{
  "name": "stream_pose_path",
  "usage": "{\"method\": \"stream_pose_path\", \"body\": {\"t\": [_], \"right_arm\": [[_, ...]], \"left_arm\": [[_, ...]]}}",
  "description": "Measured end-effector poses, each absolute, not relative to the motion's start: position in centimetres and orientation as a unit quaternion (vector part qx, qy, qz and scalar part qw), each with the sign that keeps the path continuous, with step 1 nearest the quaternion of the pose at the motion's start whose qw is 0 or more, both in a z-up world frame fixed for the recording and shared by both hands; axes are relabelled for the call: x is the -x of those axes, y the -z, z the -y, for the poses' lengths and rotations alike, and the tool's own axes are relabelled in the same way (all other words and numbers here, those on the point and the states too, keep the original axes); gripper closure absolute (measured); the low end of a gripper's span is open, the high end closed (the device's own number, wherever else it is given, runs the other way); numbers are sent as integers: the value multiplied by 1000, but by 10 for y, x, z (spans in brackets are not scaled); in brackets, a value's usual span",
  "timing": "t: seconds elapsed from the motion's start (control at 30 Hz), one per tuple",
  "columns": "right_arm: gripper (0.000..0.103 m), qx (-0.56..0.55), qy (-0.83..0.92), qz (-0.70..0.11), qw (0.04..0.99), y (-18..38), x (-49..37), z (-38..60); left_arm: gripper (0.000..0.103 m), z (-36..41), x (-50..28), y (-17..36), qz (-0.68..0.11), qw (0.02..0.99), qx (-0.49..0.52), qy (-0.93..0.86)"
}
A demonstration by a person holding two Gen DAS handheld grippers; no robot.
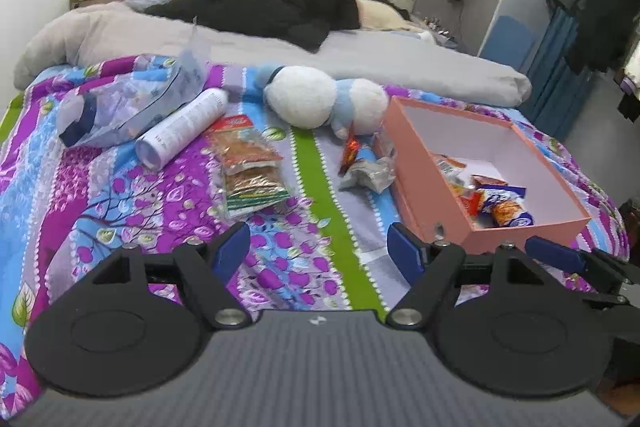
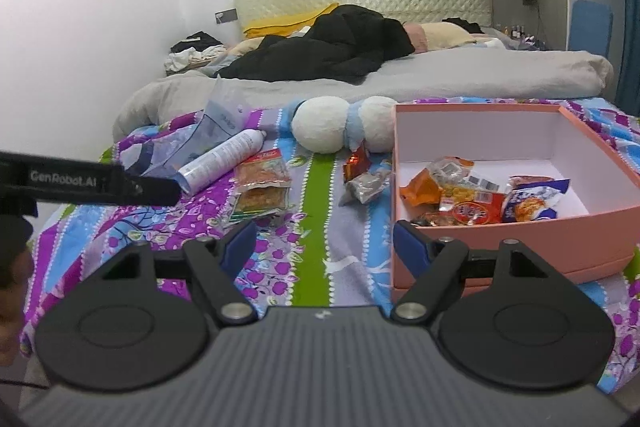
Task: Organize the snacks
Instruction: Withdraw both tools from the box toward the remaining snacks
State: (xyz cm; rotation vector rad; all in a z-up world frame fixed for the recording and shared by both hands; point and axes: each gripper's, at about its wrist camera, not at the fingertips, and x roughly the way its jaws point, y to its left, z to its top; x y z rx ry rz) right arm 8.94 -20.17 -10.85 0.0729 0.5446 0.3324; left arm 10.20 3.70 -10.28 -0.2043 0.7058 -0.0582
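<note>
both claws, left claw and right claw, are hovering agape and empty over the bed; pink box is sitting at two o'clock.

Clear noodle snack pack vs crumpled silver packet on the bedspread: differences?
The noodle snack pack lies flat and full; the silver packet is crumpled. The pack is larger, clear with orange contents; the packet is opaque grey-silver. The packet sits nearer the pink box. Both lie outside it.
</note>
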Motion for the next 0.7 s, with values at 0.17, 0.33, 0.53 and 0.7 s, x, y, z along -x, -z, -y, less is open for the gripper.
{"method": "stream_pose_path", "body": {"t": [0.17,0.33,0.53,0.7], "right_arm": [[26,-20,-168,-264,950,118,-96,188],[26,-7,-184,-270,945,132,-108,170],[27,23,-191,-273,942,152,-132,146],[31,93,-159,-267,946,171,-161,129]], "left_arm": [[24,-54,-113,125,-362,925,112,8],[24,-73,-128,153,-374,919,123,-14],[24,-98,-159,188,-382,912,145,-29],[24,-110,-187,217,-388,906,166,-9]]}}
